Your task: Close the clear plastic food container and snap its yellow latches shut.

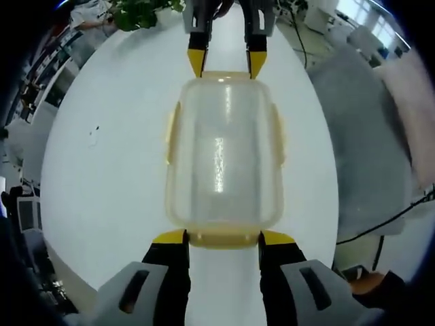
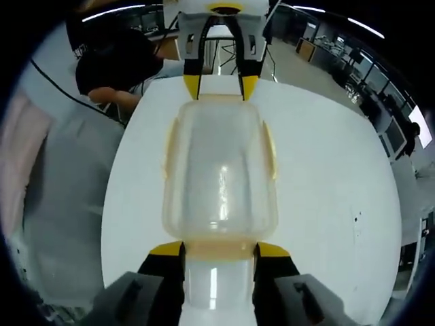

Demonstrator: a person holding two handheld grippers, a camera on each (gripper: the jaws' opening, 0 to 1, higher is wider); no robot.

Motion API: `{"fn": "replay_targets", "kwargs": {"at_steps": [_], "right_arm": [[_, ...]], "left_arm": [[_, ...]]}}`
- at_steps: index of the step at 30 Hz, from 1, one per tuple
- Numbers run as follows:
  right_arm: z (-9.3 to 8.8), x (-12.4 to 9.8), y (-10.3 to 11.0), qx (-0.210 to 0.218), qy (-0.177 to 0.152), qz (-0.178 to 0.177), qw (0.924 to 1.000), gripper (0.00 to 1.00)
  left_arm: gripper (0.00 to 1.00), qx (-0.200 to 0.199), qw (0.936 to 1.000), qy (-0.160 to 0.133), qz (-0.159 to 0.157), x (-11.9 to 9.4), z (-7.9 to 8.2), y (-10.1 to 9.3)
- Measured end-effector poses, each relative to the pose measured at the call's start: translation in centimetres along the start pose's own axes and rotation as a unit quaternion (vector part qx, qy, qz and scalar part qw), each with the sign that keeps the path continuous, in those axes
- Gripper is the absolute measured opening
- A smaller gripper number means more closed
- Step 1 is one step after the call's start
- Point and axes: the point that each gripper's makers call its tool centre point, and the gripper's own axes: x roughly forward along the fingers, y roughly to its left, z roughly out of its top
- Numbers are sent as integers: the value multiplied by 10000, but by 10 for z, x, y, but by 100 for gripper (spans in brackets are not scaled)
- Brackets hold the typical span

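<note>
Two tools bracket the container mid-bench.
Left gripper view: my left tool stands spread at the end latch of the container. Right gripper view: right tool spread likewise; light, slippery plastic, so I'd press latches.

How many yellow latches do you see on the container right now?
4. On the clear plastic food container: near-end latch between the left hand-held gripper tips, far-end latch by the right hand-held gripper, side latches and.
</note>
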Motion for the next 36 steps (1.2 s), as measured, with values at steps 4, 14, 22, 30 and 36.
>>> {"fn": "replay_targets", "kwargs": {"at_steps": [4,14,22,30,36], "right_arm": [[-15,-3,2,44,95,-17,9999,36],[-43,-12,6,172,255,-42,9995,36],[-69,-18,7,238,461,-33,9986,36],[-92,-23,8,256,676,0,9974,36],[-105,-27,10,267,724,18,9970,36]], "left_arm": [[37,48,9999,-84,-32,5,14,-1],[37,178,9997,-133,-71,18,41,0],[37,182,9996,-156,-152,32,65,-2],[37,153,9994,-232,-204,40,85,-5],[37,146,9993,-289,-207,43,97,-7]]}}
